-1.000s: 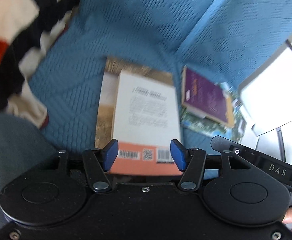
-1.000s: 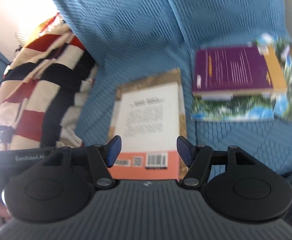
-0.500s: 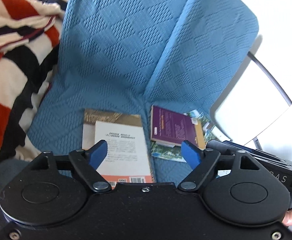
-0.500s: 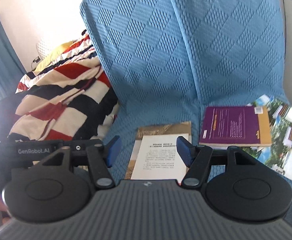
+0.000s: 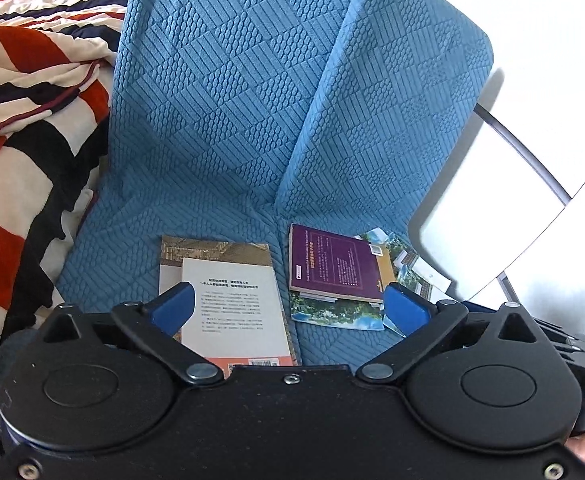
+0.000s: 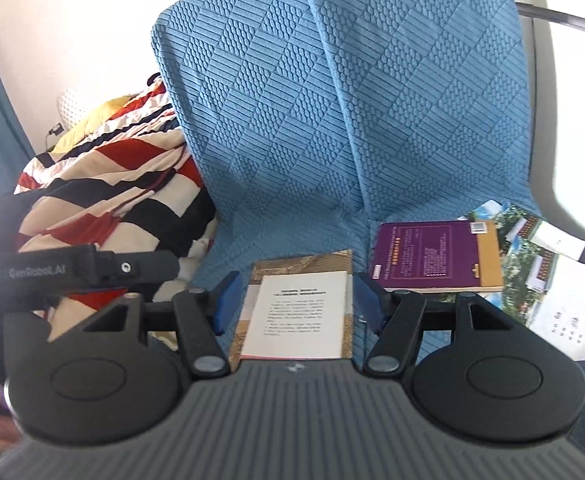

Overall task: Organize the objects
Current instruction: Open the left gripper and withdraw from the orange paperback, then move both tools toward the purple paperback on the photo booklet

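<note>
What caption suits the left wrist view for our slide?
Open left gripper above two book stacks on a blue quilted chair cover: white-backed book on brown book, purple book on scenic booklet.

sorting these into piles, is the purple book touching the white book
Apart. The right wrist view shows a strip of blue cover between the purple book and the white book.

A blue quilted seat (image 5: 180,216) carries two stacks of books. The white book (image 5: 236,304) tops the left stack; the purple book (image 5: 336,268) tops the right.
</note>
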A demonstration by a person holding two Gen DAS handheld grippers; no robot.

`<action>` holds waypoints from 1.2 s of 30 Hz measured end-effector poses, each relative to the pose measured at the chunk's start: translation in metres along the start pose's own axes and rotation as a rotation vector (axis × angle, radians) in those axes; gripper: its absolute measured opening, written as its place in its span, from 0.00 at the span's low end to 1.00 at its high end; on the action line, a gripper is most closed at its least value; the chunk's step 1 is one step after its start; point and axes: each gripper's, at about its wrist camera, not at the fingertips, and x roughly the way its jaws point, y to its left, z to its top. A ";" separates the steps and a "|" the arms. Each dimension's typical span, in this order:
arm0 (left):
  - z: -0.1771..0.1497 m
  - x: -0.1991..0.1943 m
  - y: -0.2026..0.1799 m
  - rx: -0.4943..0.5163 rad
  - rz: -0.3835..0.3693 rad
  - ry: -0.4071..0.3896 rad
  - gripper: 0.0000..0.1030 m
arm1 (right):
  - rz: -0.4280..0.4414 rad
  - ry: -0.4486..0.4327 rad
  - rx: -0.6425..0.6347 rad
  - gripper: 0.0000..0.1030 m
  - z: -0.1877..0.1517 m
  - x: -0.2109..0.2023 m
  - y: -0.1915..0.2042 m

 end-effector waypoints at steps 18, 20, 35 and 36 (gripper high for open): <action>-0.018 0.003 -0.024 0.042 0.015 0.015 0.99 | -0.122 -0.007 0.044 0.64 -0.025 -0.027 -0.022; -0.019 0.005 -0.027 0.042 0.012 0.020 0.99 | -0.136 -0.007 0.048 0.64 -0.027 -0.029 -0.025; -0.026 0.013 -0.043 0.067 0.020 0.029 0.99 | -0.177 0.025 0.085 0.91 -0.034 -0.030 -0.043; -0.026 0.014 -0.044 0.067 0.019 0.031 0.99 | -0.179 0.024 0.089 0.91 -0.034 -0.030 -0.045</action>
